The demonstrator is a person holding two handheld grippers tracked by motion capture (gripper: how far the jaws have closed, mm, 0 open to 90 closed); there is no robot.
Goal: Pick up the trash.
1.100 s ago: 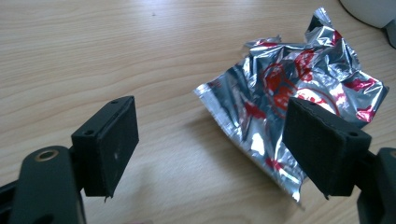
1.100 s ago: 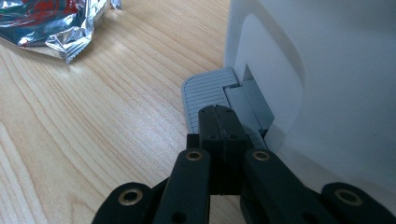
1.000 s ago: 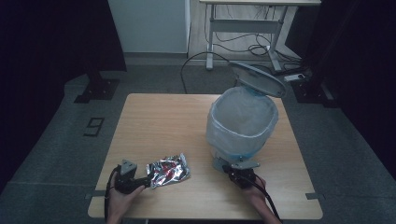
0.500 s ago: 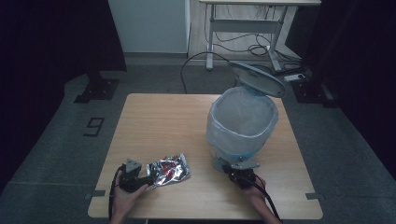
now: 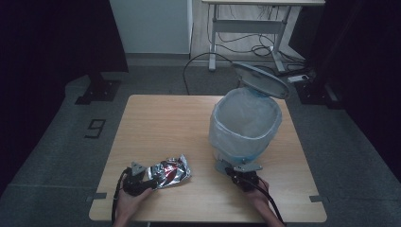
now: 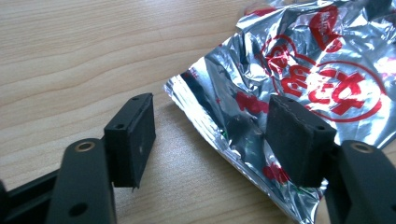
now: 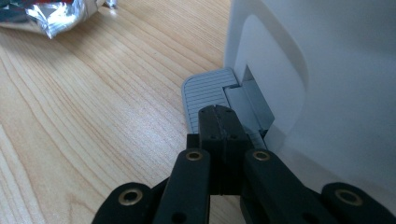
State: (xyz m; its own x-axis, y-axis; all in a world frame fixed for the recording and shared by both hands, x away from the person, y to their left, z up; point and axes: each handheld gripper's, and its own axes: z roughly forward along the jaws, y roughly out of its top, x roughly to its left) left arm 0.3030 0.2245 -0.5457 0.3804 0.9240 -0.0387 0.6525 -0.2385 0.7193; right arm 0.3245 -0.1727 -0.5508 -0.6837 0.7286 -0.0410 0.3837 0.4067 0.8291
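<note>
Between my left gripper [image 6: 210, 140] jaws lies the foil wrapper [image 6: 299, 79] corner, flat on the table [image 6: 70, 56]; jaws apart, just been closing, pads not pressing yet. Wrapper's long axis runs fwd-right. Right gripper [image 7: 218, 112] jaws together, pressing bin pedal [image 7: 205, 93].

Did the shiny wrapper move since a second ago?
No. The foil wrapper lies at the same spot on the table, equally far from the bin. The left gripper's jaws have just been closing around its edge.

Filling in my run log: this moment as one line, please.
left hand-held gripper: closing around foil wrapper | right hand-held gripper: shut, on bin pedal | lid: up
</note>
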